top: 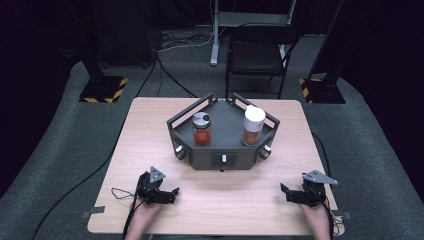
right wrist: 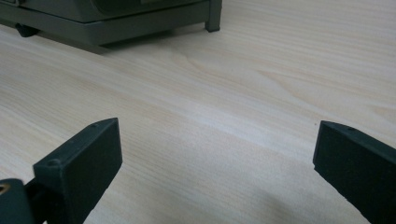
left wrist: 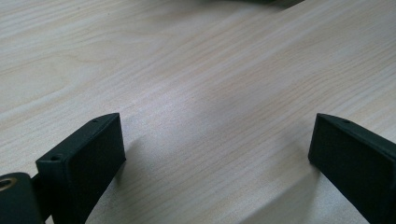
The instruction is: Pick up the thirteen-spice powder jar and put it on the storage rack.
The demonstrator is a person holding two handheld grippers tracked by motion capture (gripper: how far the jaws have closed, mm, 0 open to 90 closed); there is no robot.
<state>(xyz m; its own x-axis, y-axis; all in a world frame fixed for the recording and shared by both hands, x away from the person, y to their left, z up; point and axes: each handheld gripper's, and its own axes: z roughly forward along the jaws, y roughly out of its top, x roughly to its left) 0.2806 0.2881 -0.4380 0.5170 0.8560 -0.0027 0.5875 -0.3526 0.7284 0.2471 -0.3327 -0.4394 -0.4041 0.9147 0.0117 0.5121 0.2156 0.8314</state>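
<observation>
Writing: none readable on either jar, the rack or the tongs; any labels are too small to make out.
Rack: a dark grey angular spice rack (top: 222,152) stands at the middle of the worktop, with low rails around its upper deck and knobs on its front faces; its base corner (right wrist: 140,25) shows in the right gripper view.
Red jar: a spice jar with red contents and a grey lid (top: 201,129) stands upright on the rack's left side.
Brown jar: a taller jar with brown contents and a white cap (top: 253,125) stands upright on the rack's right side, well apart from the red one.
Left tongs: (top: 172,192) held low at the near left of the worktop, jaws spread wide, nothing between them (left wrist: 217,149).
Right tongs: (top: 285,190) held low at the near right, jaws spread wide, nothing between them (right wrist: 217,154).
Worktop: pale wood-grain board with rounded corners (top: 150,150).
Room: grey carpet, dark surroundings, a black folding chair (top: 260,52) behind the worktop, two stand bases edged in yellow-and-black stripes (top: 104,89), cables trailing on the floor.
</observation>
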